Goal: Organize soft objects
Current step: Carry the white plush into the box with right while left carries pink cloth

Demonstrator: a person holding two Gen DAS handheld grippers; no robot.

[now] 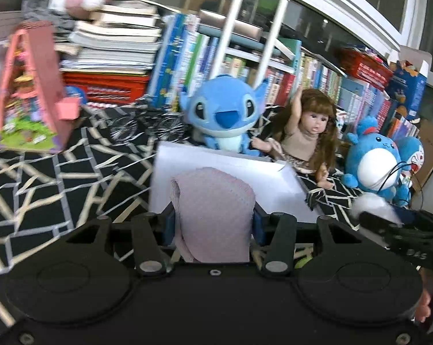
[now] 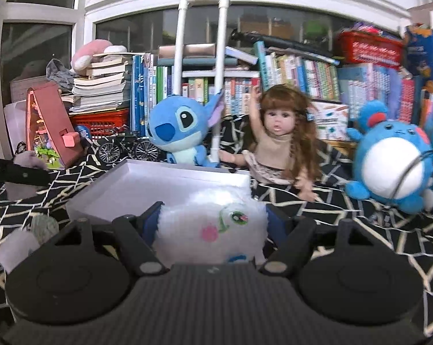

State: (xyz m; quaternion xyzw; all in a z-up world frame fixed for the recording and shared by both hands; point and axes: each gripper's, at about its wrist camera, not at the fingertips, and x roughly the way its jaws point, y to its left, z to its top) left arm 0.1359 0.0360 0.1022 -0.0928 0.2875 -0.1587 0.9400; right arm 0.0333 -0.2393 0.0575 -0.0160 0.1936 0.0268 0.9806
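Ahead of both claws: white tray (image 2: 170, 176) on the patterned bench, open side up.
Left claw (image 1: 212, 215): closed on a pink knitted piece (image 1: 213, 201), tray straight beyond.
Right claw (image 2: 212, 221): clamped on a white fluffy toy (image 2: 213, 230), at the tray's near edge.

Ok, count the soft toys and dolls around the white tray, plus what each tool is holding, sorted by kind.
Blue plush toys behind or beside the white tray: 2 (long-eared one, round one)
Dolls: 1 (long-haired doll)
Soft items held: 2 (pink knit piece in left tool, white fluffy toy in right tool)
Total: 5
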